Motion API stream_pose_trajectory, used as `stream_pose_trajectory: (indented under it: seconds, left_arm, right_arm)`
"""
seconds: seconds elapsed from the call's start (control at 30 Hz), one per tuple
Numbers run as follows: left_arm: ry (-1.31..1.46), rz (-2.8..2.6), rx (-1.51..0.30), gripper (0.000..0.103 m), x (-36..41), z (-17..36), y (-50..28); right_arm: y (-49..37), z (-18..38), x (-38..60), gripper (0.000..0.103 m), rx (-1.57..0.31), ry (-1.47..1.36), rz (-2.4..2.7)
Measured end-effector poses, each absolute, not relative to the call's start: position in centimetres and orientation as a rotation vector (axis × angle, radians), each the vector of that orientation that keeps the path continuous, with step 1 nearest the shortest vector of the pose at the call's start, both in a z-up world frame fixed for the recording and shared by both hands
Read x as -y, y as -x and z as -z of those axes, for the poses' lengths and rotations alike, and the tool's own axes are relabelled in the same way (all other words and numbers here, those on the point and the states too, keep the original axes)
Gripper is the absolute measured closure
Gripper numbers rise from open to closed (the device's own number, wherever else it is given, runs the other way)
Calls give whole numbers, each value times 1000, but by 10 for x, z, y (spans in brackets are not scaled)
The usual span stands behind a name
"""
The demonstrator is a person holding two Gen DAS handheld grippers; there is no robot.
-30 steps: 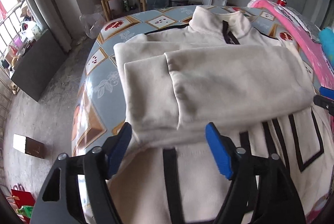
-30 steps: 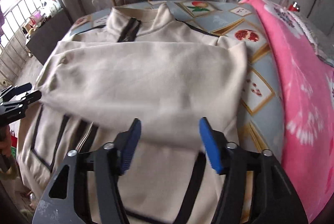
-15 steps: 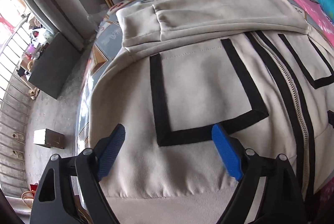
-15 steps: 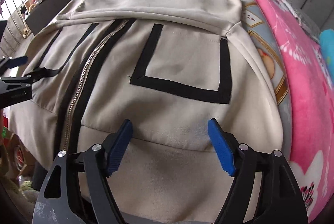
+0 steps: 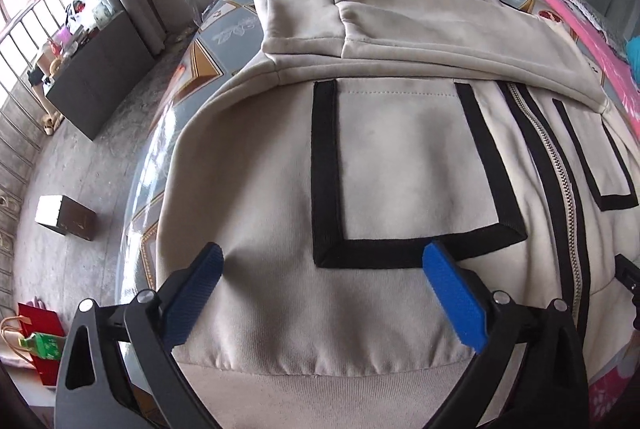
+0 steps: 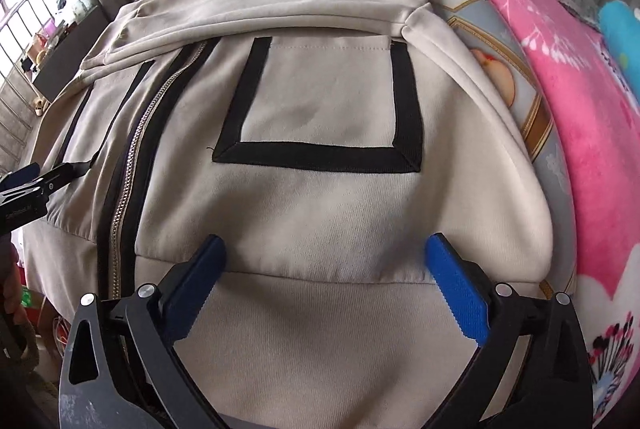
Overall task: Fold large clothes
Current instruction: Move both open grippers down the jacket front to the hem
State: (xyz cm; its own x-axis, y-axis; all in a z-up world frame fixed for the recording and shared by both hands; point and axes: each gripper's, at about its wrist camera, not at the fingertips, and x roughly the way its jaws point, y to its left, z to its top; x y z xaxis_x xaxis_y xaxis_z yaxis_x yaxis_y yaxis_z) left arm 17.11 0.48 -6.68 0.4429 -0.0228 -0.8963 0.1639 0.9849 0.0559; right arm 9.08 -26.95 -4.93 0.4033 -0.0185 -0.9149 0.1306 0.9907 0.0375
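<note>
Soft cream jacket (image 5: 400, 165); ribbed hem (image 6: 320, 341)

A cream zip-up jacket (image 5: 400, 157) lies face up, spread flat ahead of both grippers, collar at the far end and ribbed hem nearest. Both sleeves (image 6: 280, 1) are folded across the chest. Black-trimmed pockets (image 6: 320, 109) flank the closed metal zipper (image 5: 560, 165) running down the middle.
</note>
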Motion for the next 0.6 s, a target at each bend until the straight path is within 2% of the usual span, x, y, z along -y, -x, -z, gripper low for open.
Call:
stream_pose_trajectory:
  seconds: [0.3,0.43,0.6]
  left_arm:
    - [-98,151,-1133,5,-10,69,-175]
    - [-112,167,-1125,5,-10,70,-174]
    - [-119,171,-1118,5,-10,70,-173]
  right_arm:
    - [-81,51,270,7,-1129,-91,76]
    - [-71,34,265,7,-1085,-102,49]
    - [-48,33,245,7,-1087,-3,27]
